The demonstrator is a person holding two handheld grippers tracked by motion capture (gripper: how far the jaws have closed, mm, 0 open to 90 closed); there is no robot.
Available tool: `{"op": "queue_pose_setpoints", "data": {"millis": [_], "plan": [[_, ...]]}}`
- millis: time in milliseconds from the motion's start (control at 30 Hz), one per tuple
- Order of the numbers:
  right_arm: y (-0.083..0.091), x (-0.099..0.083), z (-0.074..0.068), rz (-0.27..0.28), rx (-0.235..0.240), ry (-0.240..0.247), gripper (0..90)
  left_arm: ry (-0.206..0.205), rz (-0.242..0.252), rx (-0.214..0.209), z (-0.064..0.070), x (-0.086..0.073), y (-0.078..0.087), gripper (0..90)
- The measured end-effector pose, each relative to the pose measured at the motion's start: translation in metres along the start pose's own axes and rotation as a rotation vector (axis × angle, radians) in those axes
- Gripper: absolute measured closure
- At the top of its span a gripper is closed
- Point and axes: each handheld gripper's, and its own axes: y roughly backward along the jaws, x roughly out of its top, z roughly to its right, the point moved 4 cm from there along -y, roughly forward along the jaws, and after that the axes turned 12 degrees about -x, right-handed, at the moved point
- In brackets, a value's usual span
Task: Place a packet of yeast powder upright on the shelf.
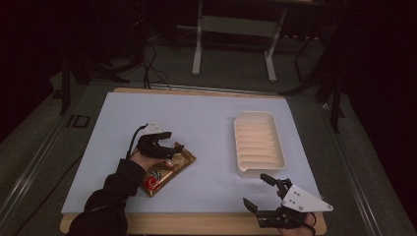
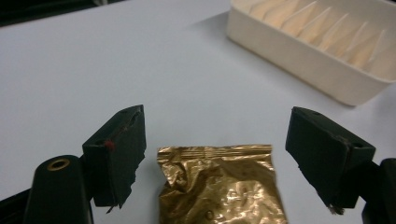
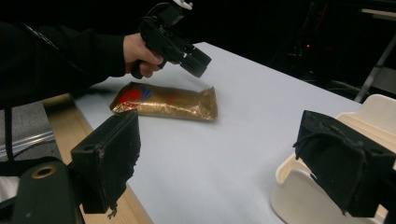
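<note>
On the white table (image 1: 196, 118) a gold packet (image 1: 168, 169) is lying under the wide-open left gripper (image 1: 169, 142); right gripper (image 1: 255, 191) is hanging open too, dark room around.

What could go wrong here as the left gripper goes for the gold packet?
1. The gold packet is crinkled, glossy foil lying flat on the white mat; the open left gripper straddles only its sealed end, so the grip may slip or tear the seal.
2. The ridged tray sits across the mat; a carried packet could catch on its rim.
3. The right gripper hangs open near the tray's front corner and might nudge it.
</note>
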Motion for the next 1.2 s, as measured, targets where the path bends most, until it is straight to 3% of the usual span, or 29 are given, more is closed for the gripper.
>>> {"op": "queue_pose_setpoints", "data": {"millis": [133,267,500,667,767,900,1133,1200], "plan": [[-0.001,-0.001,0.000,-0.008,0.002,-0.004,14.0,0.019,-0.023,-0.005,-0.006,-0.002,-0.007,26.5],[-0.001,-0.001,0.000,-0.009,0.007,-0.001,14.2,0.011,-0.069,0.011,-0.010,-0.009,-0.012,27.4],[-0.002,-0.003,0.001,-0.019,0.007,-0.007,14.5,0.055,-0.161,0.013,-0.016,-0.022,-0.022,32.7],[-0.003,-0.003,0.001,-0.021,0.010,-0.008,14.6,0.061,-0.188,0.014,-0.017,-0.026,-0.025,36.7],[-0.003,-0.003,0.001,-0.026,0.012,-0.009,14.6,0.089,-0.208,0.011,-0.018,-0.028,-0.028,36.6],[-0.004,-0.003,0.000,-0.027,0.014,-0.007,14.8,0.071,-0.222,0.033,-0.016,-0.028,-0.031,37.1],[-0.004,-0.003,0.000,-0.027,0.016,-0.008,15.4,0.058,-0.241,0.045,-0.011,-0.026,-0.032,55.3],[-0.003,-0.003,0.000,-0.027,0.014,-0.007,15.5,0.045,-0.256,0.032,-0.006,-0.026,-0.034,68.4]]}}
